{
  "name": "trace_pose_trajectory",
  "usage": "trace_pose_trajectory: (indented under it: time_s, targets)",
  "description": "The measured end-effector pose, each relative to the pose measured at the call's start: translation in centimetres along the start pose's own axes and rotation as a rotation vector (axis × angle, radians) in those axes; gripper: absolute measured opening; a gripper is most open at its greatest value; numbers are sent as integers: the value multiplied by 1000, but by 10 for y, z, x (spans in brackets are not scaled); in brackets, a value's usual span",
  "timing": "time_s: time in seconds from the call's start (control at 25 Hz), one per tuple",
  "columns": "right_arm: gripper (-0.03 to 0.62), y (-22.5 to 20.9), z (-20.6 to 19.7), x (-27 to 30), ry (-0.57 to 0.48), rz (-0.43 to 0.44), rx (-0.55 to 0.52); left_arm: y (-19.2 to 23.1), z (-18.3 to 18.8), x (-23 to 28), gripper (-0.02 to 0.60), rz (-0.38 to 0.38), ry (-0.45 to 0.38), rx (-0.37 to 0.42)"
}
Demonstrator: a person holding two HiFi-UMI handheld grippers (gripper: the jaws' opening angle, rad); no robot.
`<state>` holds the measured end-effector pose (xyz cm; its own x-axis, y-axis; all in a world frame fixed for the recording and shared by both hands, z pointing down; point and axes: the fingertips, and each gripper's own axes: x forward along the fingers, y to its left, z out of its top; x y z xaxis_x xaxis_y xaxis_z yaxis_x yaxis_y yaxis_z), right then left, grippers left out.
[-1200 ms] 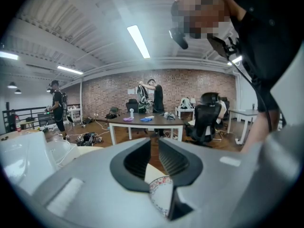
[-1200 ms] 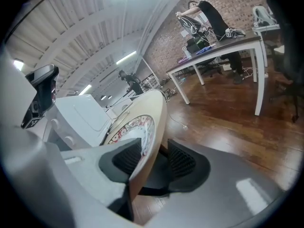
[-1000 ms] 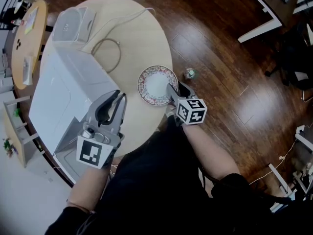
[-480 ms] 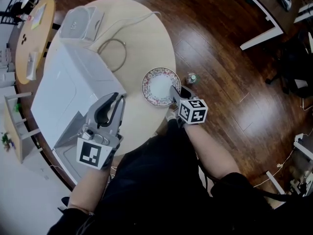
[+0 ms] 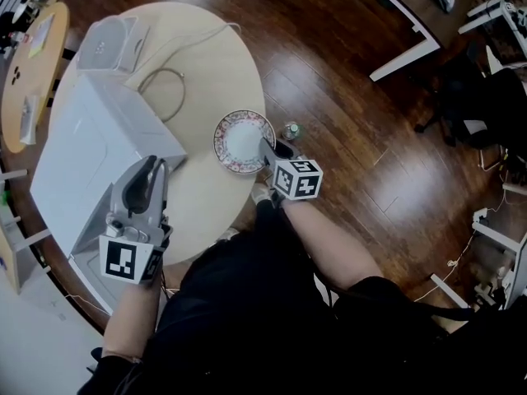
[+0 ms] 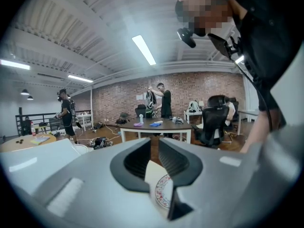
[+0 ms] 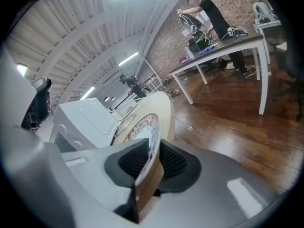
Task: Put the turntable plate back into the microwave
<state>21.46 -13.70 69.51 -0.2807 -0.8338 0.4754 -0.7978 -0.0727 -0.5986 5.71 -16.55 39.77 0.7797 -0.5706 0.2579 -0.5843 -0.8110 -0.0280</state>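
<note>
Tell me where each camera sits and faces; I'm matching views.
Head view: person's head, steeply down on table, microwave, plate; shows forearms, left gripper, right gripper.
Left gripper view: on that gripper, facing across the room past empty, parted jaws; the person's torso shows.
Right gripper view: on that gripper, facing the microwave; jaws have just been closing on the plate rim.
Shared: all three show the plate.

A looped cable (image 5: 181,93) is laid on a round worktop (image 5: 222,64); a small bottle (image 5: 291,130) is stood on the wooden floor (image 5: 346,81) nearby.
</note>
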Motion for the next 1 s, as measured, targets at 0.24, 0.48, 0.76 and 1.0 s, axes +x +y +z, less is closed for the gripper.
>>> trace_pose_trajectory:
  time_s: [0.24,0.48,0.76,1.0]
  targets:
    - [50,11,9,-7,-50,15,-5,9,-3,-21,58,28,-9,-3]
    - [31,16,14,-14,-83,-2,44,14,2,-43,57,43,-45,11]
    - [28,10,20,-25,-134,-28,160,24,3,-65,55,74,-65,-4]
    - [26,-2,10,-31,-180,-55,378,40,2,-90,54,113,-84,15]
